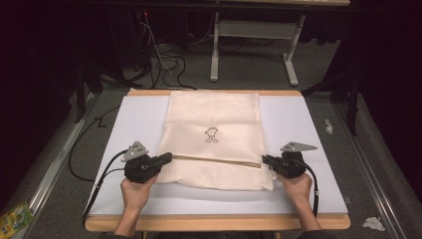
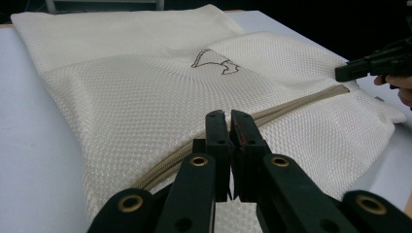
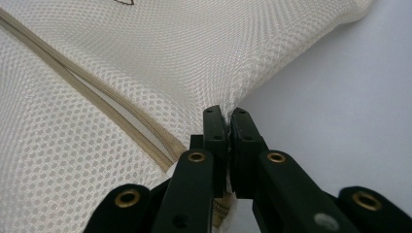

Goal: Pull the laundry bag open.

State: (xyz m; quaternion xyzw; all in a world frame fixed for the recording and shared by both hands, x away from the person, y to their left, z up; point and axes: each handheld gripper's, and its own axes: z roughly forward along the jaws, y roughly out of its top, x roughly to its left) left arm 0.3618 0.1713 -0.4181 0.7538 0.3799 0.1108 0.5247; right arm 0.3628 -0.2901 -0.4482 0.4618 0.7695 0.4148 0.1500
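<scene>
A cream mesh bag (image 1: pixel 214 139) is lying flat in the middle of the white surface (image 1: pixel 298 124), with its long side running from six o'clock toward twelve o'clock. A small dark outline drawing (image 1: pixel 212 135) is sitting near the bag's centre, and a tan zipper (image 1: pixel 216 160) is running across the bag from nine o'clock to three o'clock, just below that drawing.

The person's left hand (image 1: pixel 135 191) is holding the left gripper (image 1: pixel 168 157) at the bag's nine o'clock edge, at the zipper's end. In the left gripper view its jaws are standing together over the zipper line (image 2: pixel 291 109), though I cannot tell whether any cloth is pinched between them.

The right hand (image 1: pixel 298 188) is holding the right gripper (image 1: pixel 264 159) at the bag's three o'clock edge. In the right gripper view its jaws are clamping a fold of the mesh (image 3: pixel 194 73) just beside the zipper's end (image 3: pixel 165 150), and the cloth is puckering toward them.
</scene>
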